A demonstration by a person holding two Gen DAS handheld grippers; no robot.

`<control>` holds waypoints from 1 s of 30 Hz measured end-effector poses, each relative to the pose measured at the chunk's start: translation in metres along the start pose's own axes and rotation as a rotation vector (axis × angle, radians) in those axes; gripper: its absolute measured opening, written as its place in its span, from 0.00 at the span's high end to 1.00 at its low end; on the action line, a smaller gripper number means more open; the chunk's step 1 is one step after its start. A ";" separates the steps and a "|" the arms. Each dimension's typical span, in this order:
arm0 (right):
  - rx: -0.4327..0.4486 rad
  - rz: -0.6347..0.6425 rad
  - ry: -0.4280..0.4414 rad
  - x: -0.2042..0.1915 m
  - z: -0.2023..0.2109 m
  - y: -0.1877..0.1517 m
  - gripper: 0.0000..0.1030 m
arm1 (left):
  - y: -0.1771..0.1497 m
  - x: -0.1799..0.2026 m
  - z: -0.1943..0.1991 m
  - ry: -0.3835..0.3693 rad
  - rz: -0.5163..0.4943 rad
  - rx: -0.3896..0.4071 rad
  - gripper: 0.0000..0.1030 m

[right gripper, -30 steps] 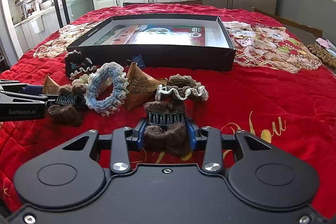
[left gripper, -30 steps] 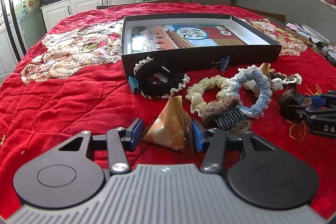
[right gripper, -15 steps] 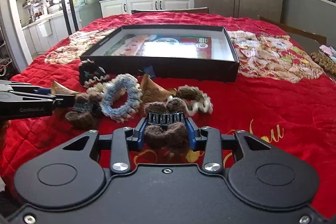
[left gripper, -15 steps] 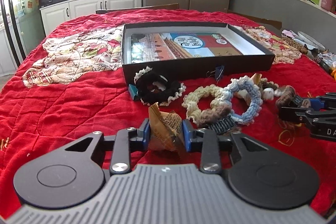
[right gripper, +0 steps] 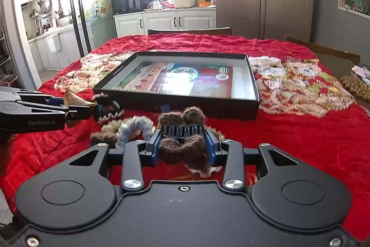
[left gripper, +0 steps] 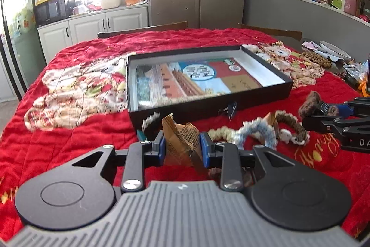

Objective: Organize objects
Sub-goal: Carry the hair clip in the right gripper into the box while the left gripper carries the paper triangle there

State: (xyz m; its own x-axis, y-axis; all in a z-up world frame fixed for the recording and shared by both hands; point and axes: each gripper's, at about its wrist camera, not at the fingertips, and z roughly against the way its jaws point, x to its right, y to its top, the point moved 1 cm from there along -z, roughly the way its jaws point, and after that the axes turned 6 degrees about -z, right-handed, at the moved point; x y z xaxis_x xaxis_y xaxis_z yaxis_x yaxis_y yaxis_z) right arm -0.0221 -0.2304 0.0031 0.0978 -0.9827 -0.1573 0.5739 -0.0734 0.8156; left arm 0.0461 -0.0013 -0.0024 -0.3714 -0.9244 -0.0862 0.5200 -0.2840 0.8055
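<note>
A: Noting risks first. The left gripper [left gripper: 182, 147] is pinching a crinkled brown snack packet [left gripper: 181, 142], fingers narrowed onto its sides. The foil looks slippery and the grip seems to be sitting low on it, so it may be sliding out or folding before reaching the black box [left gripper: 266, 87] ahead of the fingertips.

B: And the right?

A: The right gripper [right gripper: 182, 147] is clamping a fuzzy brown hair claw [right gripper: 182, 142], fingers narrow on the fuzz, with the black teeth just above the pads. Soft fuzz is compressing, so the claw could be rotating in the hold. A frilly scrunchie end [right gripper: 203, 169] is hanging just under the fingers; it may be snagging and dragging along.

B: Pose?

A: Both grippers are sitting roughly level, raised off the red quilt [left gripper: 69, 149], pointing toward the box's near wall. The left one is appearing beside the right's fingers at the left. The blue scrunchie [right gripper: 131, 129] and the others are lying between the fingers and the box.
</note>
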 end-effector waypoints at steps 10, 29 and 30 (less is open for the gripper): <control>0.069 0.034 -0.023 0.001 -0.018 0.045 0.65 | 0.038 -0.015 -0.019 0.030 -0.003 0.042 0.67; 0.053 0.019 -0.079 0.018 -0.139 0.115 0.65 | 0.090 -0.042 -0.123 0.104 0.050 0.017 0.67; 0.050 0.018 -0.080 0.018 -0.145 0.115 0.65 | 0.092 -0.042 -0.128 0.108 0.052 0.015 0.67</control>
State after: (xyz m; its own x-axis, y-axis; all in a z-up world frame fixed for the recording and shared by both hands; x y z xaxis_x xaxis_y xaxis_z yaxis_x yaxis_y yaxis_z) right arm 0.1637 -0.2321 0.0130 0.0416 -0.9942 -0.0989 0.5315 -0.0618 0.8448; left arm 0.2085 -0.0209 -0.0001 -0.2588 -0.9601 -0.1056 0.5245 -0.2315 0.8193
